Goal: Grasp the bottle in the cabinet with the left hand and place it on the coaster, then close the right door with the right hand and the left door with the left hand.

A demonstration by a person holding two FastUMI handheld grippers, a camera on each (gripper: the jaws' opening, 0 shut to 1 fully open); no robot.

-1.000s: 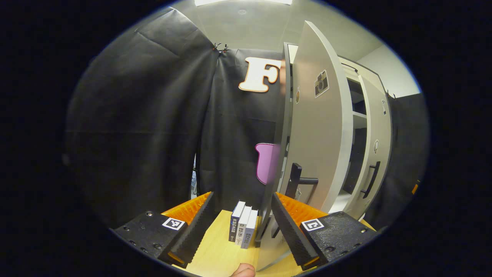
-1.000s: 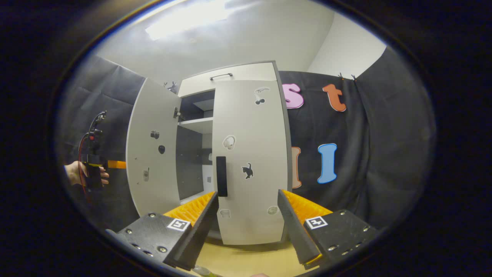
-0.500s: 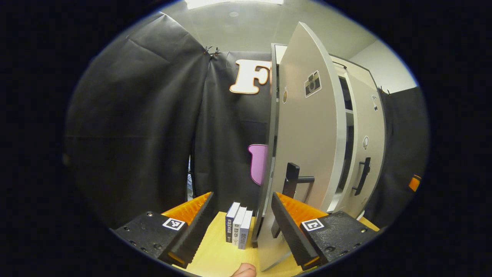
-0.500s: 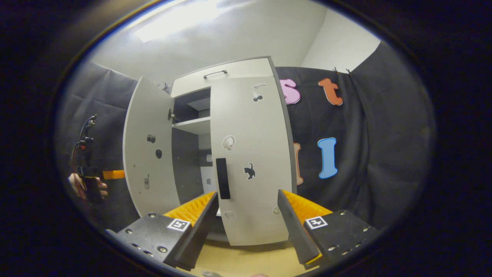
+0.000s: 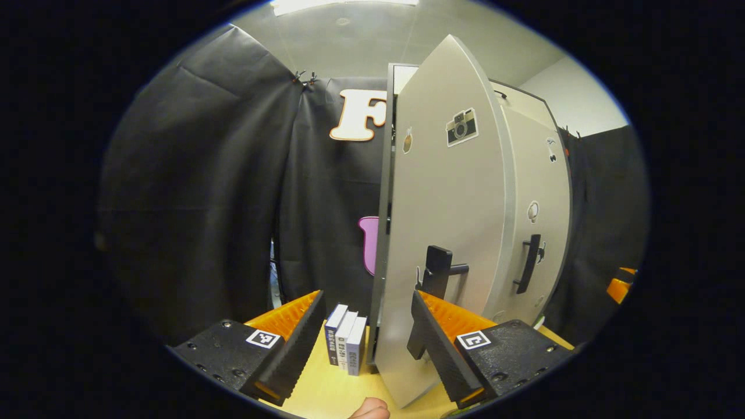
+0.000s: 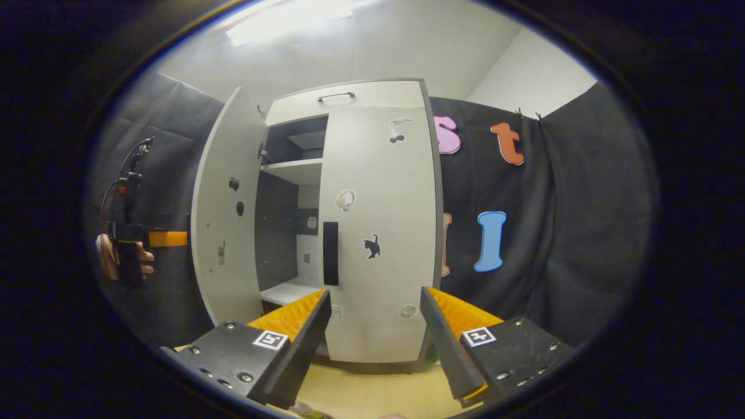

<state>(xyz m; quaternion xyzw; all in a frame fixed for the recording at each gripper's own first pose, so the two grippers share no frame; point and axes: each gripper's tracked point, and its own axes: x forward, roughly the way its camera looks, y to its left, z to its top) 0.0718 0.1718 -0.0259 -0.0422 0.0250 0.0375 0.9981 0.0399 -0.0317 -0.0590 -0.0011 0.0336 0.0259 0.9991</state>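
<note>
My left gripper (image 5: 366, 299) is open and sits at the outer face of the cabinet's left door (image 5: 442, 233). Its right finger (image 5: 433, 340) is just below the door's black handle (image 5: 436, 272). That left door (image 6: 224, 215) stands partly open in the right gripper view, with a hand holding the left gripper (image 6: 167, 238) behind it. The right door (image 6: 378, 233) lies flat against the cabinet front, its black handle (image 6: 330, 253) above my open right gripper (image 6: 375, 294), which holds nothing. Bare white shelves (image 6: 291, 171) show through the gap.
Three upright books (image 5: 346, 343) stand on the wooden tabletop (image 5: 326, 390) left of the cabinet. Black cloth walls close in the booth on both sides. The right door (image 5: 538, 233) shows beyond the left door's edge.
The left door has swung further toward the cabinet as my left gripper moved with it; the gap between the doors has narrowed. The right gripper has shifted only slightly.
</note>
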